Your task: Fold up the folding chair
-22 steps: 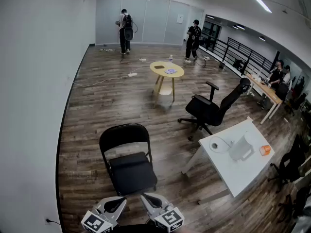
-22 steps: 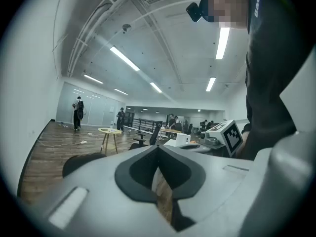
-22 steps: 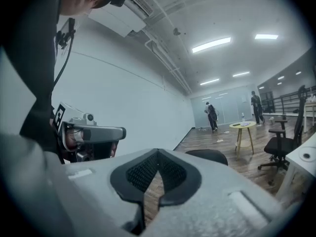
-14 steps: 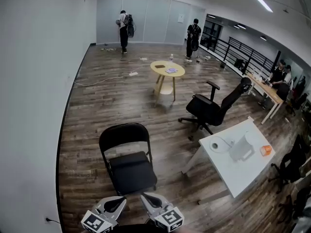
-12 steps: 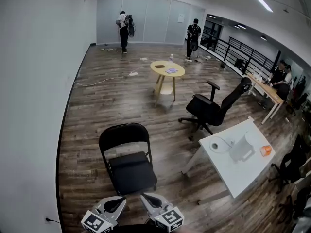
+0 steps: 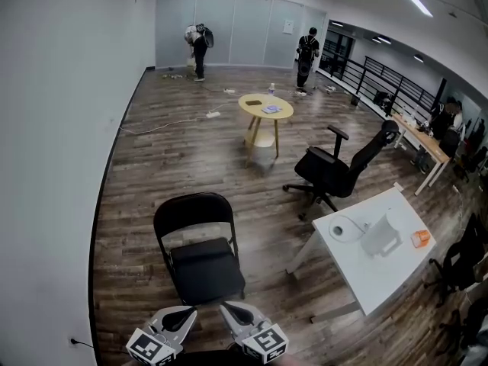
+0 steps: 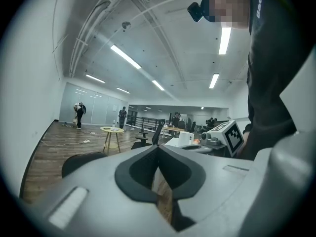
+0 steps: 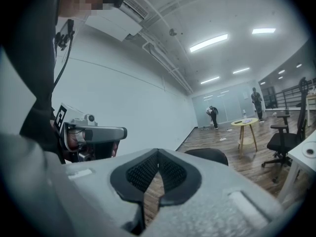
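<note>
A black folding chair (image 6: 200,252) stands unfolded on the wood floor, its rounded backrest toward the far side and its seat toward me. Both grippers hang at the bottom edge of the head view, just short of the seat's near edge. My left gripper (image 6: 184,314) is shut with nothing in it, and my right gripper (image 6: 229,309) is shut and empty too. The chair's backrest (image 7: 81,161) shows low at the left in the left gripper view, past my left gripper (image 7: 158,148). In the right gripper view the backrest (image 8: 210,155) rises behind my right gripper (image 8: 157,152).
A white table (image 6: 372,252) with a paper roll and a jug stands right of the chair. A black office chair (image 6: 335,170) and a round yellow table (image 6: 264,111) lie beyond. Two people (image 6: 199,48) stand at the far wall; others sit at the right. A white wall (image 6: 53,166) runs along the left.
The head view has shifted slightly, so the room sits a little lower and further right in frame. The person at the far wall has stepped right. Grippers and chair hold their places.
</note>
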The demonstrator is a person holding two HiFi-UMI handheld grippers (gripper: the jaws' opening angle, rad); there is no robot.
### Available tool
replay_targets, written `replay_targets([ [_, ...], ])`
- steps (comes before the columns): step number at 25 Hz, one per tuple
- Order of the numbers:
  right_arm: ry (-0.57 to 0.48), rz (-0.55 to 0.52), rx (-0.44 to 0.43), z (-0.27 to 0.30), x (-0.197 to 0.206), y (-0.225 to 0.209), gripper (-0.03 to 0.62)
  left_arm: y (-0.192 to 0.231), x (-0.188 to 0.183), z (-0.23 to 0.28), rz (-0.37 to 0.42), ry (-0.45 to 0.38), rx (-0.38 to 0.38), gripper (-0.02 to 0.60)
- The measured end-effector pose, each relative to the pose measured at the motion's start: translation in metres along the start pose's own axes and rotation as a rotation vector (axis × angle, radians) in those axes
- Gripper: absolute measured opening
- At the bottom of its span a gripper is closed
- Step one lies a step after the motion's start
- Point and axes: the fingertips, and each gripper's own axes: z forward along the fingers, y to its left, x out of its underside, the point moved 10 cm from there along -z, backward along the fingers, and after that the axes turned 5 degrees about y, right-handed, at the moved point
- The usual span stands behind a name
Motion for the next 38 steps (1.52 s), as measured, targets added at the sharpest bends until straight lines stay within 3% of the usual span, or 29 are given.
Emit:
replay_targets([
  [11, -0.005, 0.008, -0.034, -0.017, 0.006, -0.044, 0.002, -0.016, -0.002, 0.038, 0.008, 0.011, -0.048, 0.002],
  [22, 0.019, 0.004, -0.063, -0.014, 0.01, -0.053, 0.003, -0.011, -0.004, 0.044, -0.003, 0.0, -0.079, 0.002],
  [30, 0.065, 0.0, -0.018, 0.015, 0.01, -0.051, 0.003, 0.038, -0.005, 0.047, -0.035, -0.02, -0.057, 0.002],
  [38, 0.099, 0.026, 0.059, 0.079, 0.0, -0.042, 0.003, 0.128, -0.011, 0.046, -0.023, 0.011, 0.004, 0.002],
])
